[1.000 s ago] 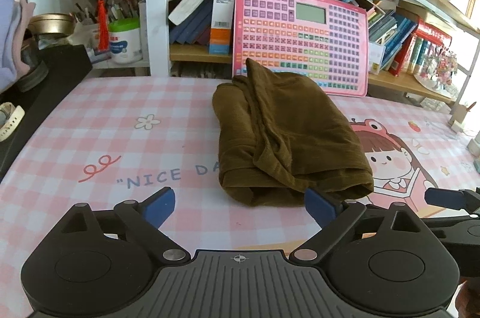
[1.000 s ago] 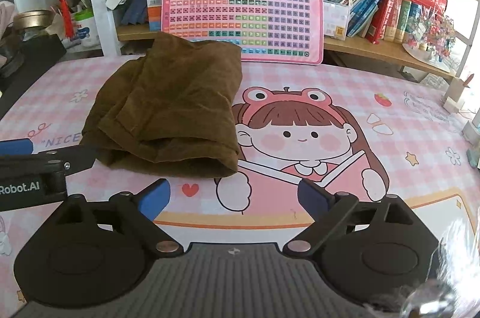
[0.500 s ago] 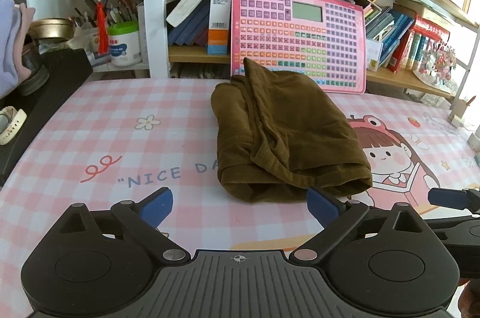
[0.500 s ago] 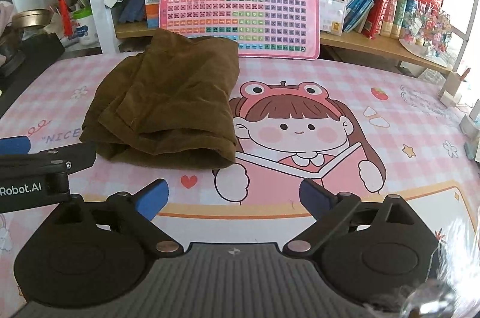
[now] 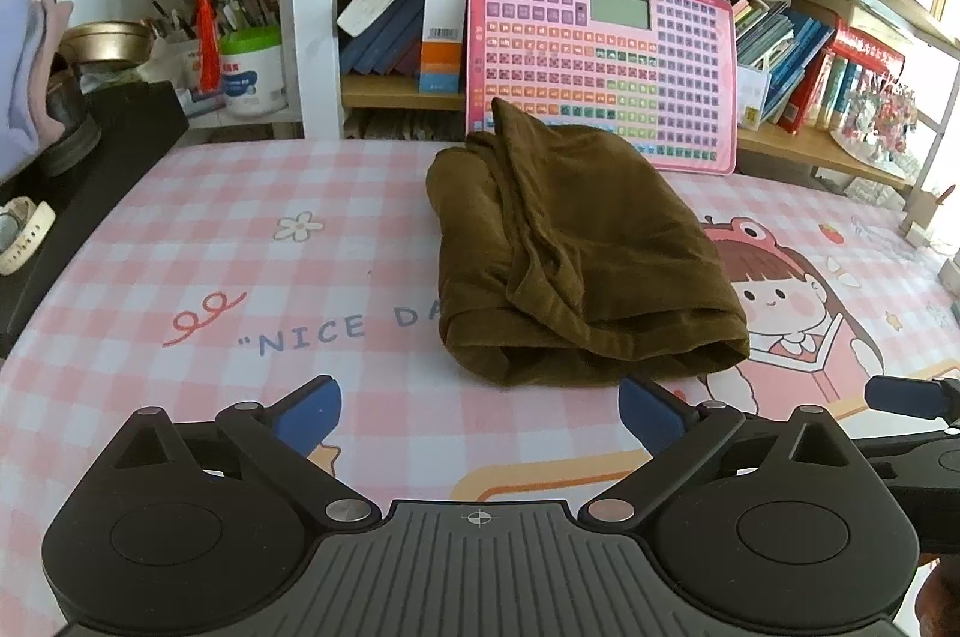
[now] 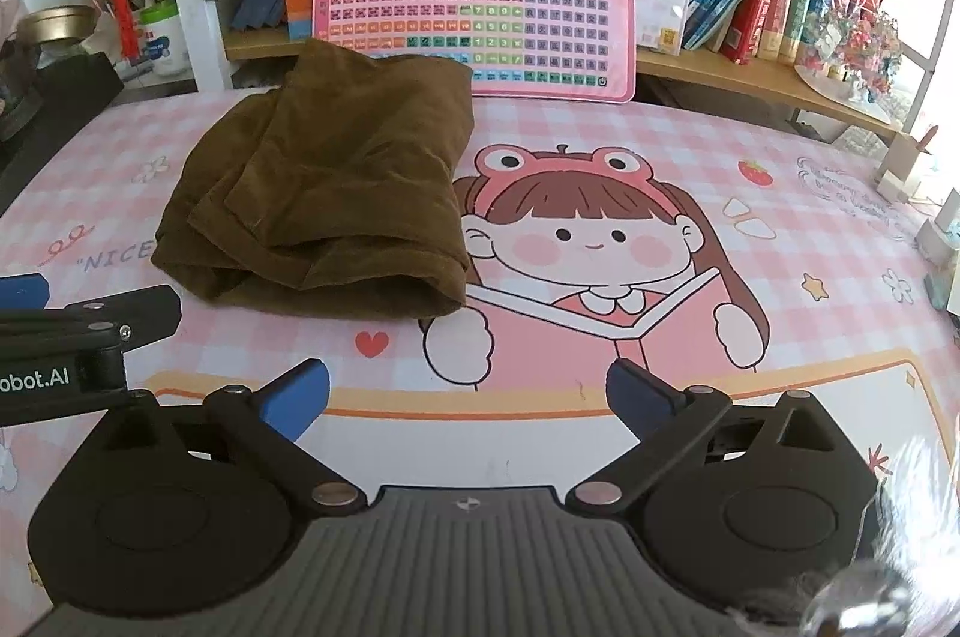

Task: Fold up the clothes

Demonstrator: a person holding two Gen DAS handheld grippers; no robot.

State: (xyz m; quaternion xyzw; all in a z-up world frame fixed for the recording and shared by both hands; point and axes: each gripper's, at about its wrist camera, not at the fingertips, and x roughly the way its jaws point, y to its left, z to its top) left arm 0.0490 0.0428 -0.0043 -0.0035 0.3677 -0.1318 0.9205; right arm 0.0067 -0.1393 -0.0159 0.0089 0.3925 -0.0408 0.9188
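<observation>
— Left tool (image 5: 479, 412) first: what is it doing?
— Spread wide with nothing between its blue pads, low over the table (image 5: 180, 247). The right tool (image 6: 468, 400) is the same: parted and empty.
— And the garment?
— The brown garment (image 5: 576, 253) lies in a folded bundle on the pink checked mat, its near hem just ahead of the left tool's right pad; they may be touching, but the fisheye makes that hard to judge. For the right tool it sits ahead and to the left (image 6: 336, 181), clearly apart from both pads.
— What does one camera catch that the other misses?
— The right view shows the whole cartoon girl (image 6: 588, 241) printed beside the cloth. The left view shows "NICE DA" lettering (image 5: 342, 328) to the cloth's left. Behind the bundle, a pink keyboard toy (image 5: 600, 60) leans against the bookshelf (image 5: 384, 87).
</observation>
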